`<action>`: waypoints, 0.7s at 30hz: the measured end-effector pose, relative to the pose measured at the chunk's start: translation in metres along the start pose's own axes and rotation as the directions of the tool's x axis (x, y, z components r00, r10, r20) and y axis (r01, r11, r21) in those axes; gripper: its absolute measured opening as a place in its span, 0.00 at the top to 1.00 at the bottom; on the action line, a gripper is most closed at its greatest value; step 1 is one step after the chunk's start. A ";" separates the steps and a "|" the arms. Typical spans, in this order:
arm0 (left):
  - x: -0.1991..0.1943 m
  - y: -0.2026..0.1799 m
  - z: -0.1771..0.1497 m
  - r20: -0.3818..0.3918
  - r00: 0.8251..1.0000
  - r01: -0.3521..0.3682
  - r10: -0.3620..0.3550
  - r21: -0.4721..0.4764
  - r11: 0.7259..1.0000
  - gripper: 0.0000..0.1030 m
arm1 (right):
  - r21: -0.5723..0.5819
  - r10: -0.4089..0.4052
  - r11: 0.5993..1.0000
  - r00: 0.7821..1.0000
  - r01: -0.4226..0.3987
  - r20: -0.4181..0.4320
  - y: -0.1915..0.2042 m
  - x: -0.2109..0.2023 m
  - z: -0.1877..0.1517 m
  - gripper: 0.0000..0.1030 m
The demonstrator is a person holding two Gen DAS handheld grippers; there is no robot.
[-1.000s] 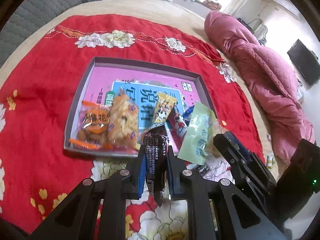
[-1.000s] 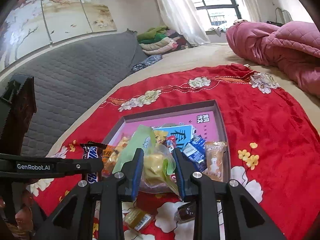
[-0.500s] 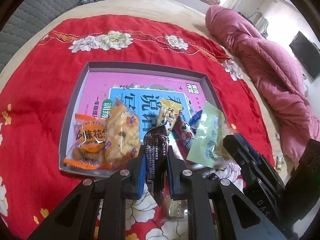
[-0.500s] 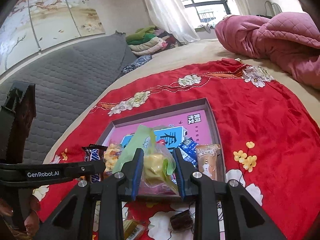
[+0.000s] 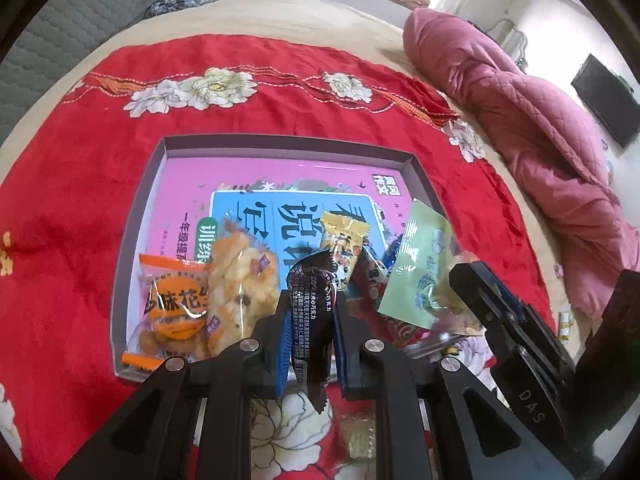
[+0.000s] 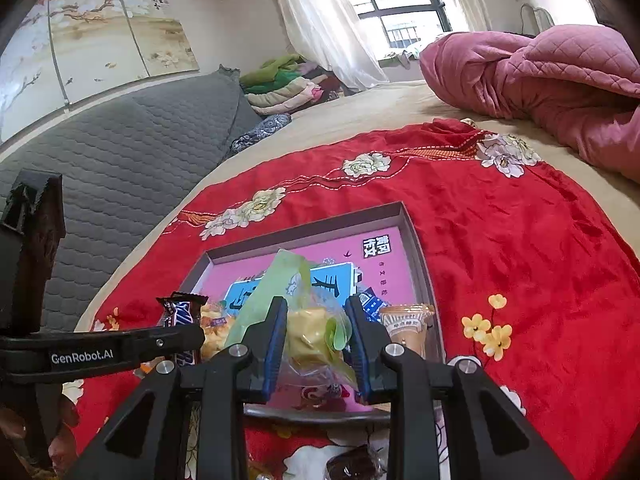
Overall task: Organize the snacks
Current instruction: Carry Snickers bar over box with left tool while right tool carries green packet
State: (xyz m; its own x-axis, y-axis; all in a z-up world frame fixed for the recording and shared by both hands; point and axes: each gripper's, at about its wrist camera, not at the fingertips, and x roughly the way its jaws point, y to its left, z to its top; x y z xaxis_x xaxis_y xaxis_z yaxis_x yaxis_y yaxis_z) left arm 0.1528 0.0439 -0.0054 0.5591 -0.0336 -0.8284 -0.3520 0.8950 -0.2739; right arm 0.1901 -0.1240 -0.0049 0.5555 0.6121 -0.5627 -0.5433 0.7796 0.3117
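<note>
- I am pinching a dark chocolate bar [image 5: 310, 320] in my left gripper [image 5: 310, 344], its wrapper standing upright between the pads.
- I am clamping a pale green snack bag [image 6: 308, 332] in my right gripper [image 6: 316, 344].
- The tray [image 5: 136, 216] is lying just ahead of both; I am judging bare pink floor beyond the packets best for release.

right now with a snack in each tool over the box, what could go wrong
1. The left tool pinches the black chocolate bar by its thin wrapper; it may slip out and miss the box.
2. The right tool holds the green-and-clear pouch right beside the left one, so the tools could bump.
3. The near edge is crowded by the orange packet; dropped snacks may pile up or spill over the rim.
</note>
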 end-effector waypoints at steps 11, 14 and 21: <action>0.012 0.004 0.001 -0.027 1.000 -0.002 0.002 -0.002 1.000 0.82 | 0.003 -0.018 1.000 1.000 0.018 0.002 -0.003 0.005 -0.004 0.71; 0.015 0.007 0.001 -0.035 0.999 -0.006 0.006 -0.010 1.000 0.82 | 0.012 -0.021 1.000 1.000 0.021 0.002 -0.006 0.006 -0.004 0.71; 0.023 0.010 0.002 -0.045 0.999 -0.014 0.013 -0.016 1.000 0.82 | 0.024 -0.022 0.999 1.000 0.022 -0.011 -0.009 0.011 -0.004 0.71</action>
State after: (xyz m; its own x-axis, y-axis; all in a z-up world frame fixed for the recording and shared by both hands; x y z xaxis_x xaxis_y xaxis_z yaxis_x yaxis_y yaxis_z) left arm 0.1635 0.0530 -0.0264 0.5201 -0.0417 -0.8531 -0.3716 0.8882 -0.2700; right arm 0.1986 -0.1242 -0.0171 0.5604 0.5937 -0.5775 -0.5159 0.7957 0.3173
